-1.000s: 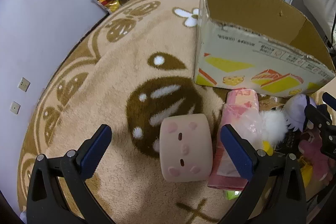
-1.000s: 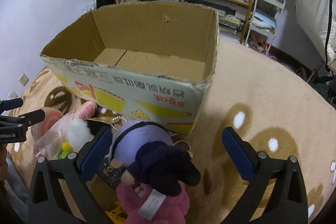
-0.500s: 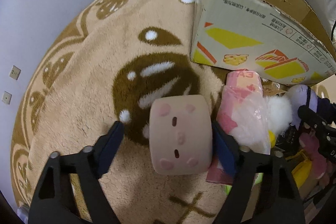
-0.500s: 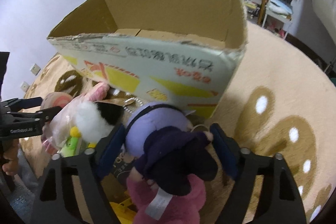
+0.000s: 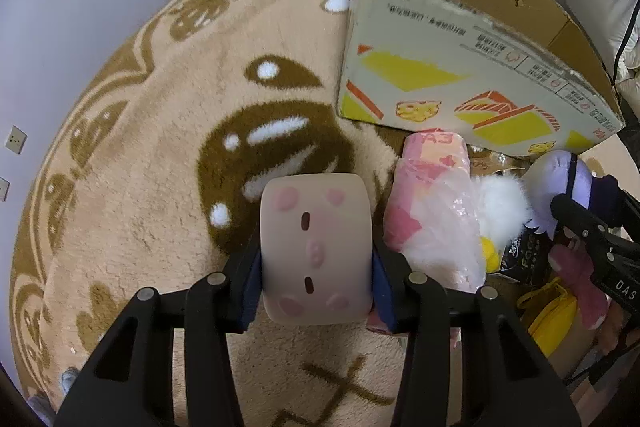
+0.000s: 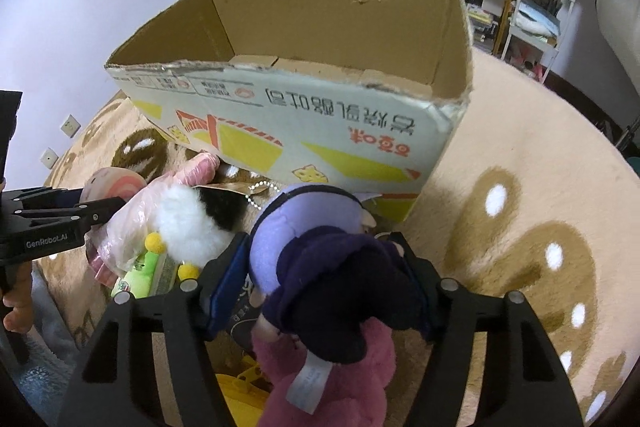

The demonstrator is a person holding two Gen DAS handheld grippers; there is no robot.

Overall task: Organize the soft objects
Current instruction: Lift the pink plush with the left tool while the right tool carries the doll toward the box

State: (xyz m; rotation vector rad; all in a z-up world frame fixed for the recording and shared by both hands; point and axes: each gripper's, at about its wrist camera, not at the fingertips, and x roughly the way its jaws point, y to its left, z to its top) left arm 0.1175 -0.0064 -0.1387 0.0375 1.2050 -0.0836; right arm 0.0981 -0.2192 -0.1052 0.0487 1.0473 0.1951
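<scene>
Both tools clamp toys: left tool (image 5: pixel 316 285) pink cushion (image 5: pixel 315 251), right tool (image 6: pixel 320 287) purple doll (image 6: pixel 316 259).

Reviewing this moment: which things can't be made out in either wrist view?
- Cardboard box floor: right wrist view, mostly hidden behind its near wall.
- Yellow item: left wrist view, covered by the right gripper and its purple plush doll.
- Pink squishy pig underside: hidden from the left gripper camera.

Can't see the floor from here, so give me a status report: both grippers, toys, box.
Left gripper shut on pink pig cushion. Right gripper shut on purple plush doll. Cardboard box open, nothing visible inside, just ahead. Other toys piled between.
</scene>
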